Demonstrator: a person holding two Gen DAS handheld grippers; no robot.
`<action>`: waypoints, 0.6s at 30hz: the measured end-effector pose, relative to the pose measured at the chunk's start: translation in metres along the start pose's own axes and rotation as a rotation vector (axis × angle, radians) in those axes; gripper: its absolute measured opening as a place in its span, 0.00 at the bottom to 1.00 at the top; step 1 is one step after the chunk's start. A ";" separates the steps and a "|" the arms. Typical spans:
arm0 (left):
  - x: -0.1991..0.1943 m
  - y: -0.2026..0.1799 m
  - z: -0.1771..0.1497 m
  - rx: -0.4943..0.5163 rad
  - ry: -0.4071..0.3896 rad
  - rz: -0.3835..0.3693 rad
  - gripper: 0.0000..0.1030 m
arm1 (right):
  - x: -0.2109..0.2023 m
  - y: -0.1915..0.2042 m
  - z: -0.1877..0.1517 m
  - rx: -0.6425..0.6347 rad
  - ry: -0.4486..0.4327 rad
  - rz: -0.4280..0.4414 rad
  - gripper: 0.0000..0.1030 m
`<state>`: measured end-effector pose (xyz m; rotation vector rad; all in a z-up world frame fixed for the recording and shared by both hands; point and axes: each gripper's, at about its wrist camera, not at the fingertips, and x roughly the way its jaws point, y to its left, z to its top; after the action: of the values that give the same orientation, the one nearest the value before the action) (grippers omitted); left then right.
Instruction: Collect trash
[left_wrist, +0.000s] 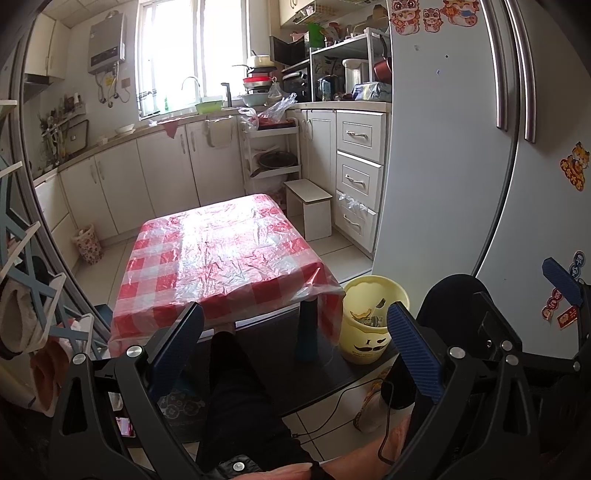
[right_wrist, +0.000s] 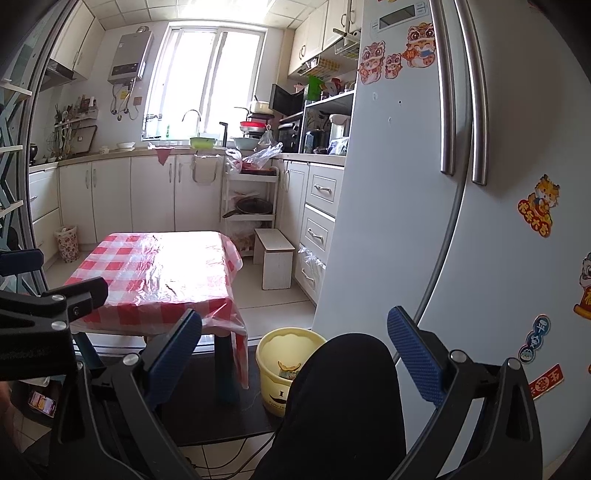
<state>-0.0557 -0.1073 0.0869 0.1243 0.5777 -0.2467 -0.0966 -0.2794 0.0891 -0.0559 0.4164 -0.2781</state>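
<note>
Kitchen, white cabinets, tall white fridge (right_wrist: 424, 184) on right. Low table with red-white checked plastic cover (left_wrist: 221, 254) bare on top. Round yellow plastic bin (left_wrist: 369, 321) on floor between table corner and fridge, trash scraps (left_wrist: 364, 315) inside. Left gripper (left_wrist: 295, 332) spread wide, holding nothing. Right gripper (right_wrist: 295, 339) spread wide, holding nothing. Person's dark-trousered knee (right_wrist: 343, 406) hides bin's near side.

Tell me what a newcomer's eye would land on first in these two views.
The low table in the middle of the kitchen floor, draped in a glossy red-and-white checked plastic cloth, draws the eye first. Next comes the yellow bucket on the floor by the table's near right corner, with scraps inside, and the tall white fridge on the right, dotted with red cartoon stickers. Both grippers, left and right, hang open and empty in the foreground.
</note>
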 end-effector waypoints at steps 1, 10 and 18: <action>0.001 0.000 0.000 0.000 0.001 0.000 0.92 | 0.000 -0.001 0.000 0.000 0.000 0.000 0.93; -0.001 -0.001 0.001 0.018 0.005 0.003 0.92 | 0.000 -0.001 -0.002 0.001 0.010 0.002 0.93; 0.000 0.000 0.002 0.018 0.001 0.022 0.92 | 0.000 -0.002 -0.003 0.003 0.014 0.004 0.93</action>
<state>-0.0550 -0.1071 0.0884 0.1477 0.5754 -0.2307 -0.0982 -0.2817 0.0865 -0.0505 0.4302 -0.2754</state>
